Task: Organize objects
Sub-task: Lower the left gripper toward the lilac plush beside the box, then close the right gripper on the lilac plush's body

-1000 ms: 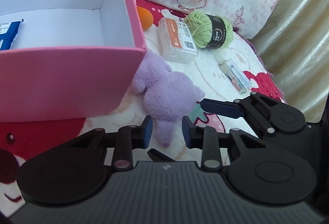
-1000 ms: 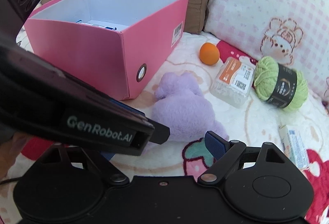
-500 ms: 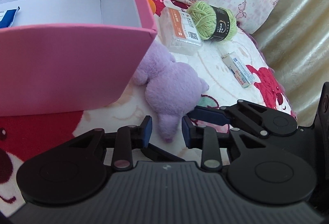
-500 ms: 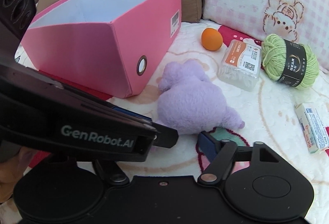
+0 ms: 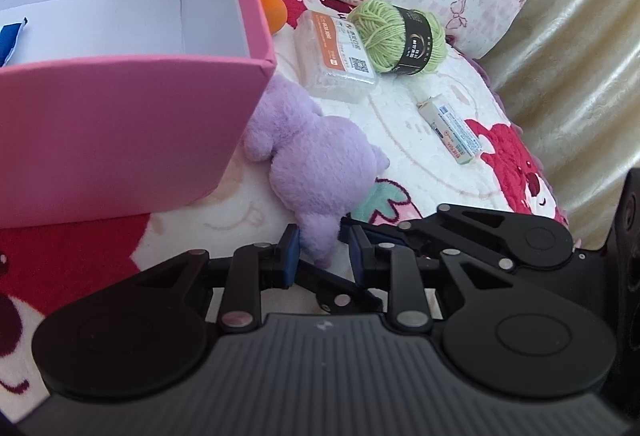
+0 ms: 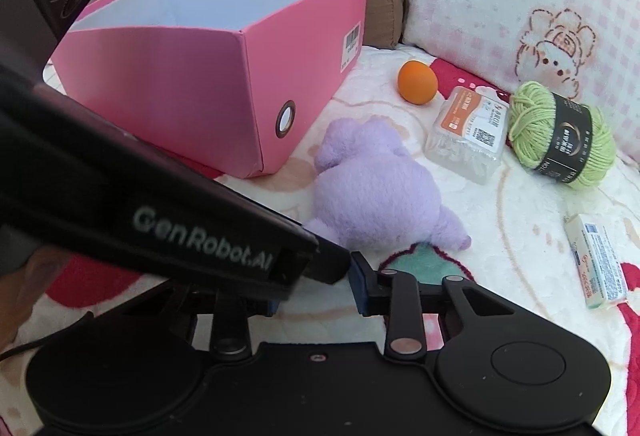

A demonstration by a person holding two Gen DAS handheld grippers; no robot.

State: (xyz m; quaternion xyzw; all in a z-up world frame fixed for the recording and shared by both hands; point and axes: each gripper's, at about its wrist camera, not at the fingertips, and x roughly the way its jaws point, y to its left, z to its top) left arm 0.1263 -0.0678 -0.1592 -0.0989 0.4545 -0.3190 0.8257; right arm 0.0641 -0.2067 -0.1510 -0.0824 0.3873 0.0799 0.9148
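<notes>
left gripper (image 5: 320,252) clamps purple plush (image 5: 316,163) | right gripper (image 6: 316,286) closing – maybe empty | pink box (image 5: 120,131) beside

The left gripper (image 5: 323,251) is matte black plastic with a ribbed body, two round discs, hinged link bars with silver rivets, and blue pads (image 5: 289,250) on its fingers; the right gripper (image 6: 320,286) is built alike, with a smooth body and one small screw; white lettering, "GenRobot.AI", runs along the black housing.
</notes>
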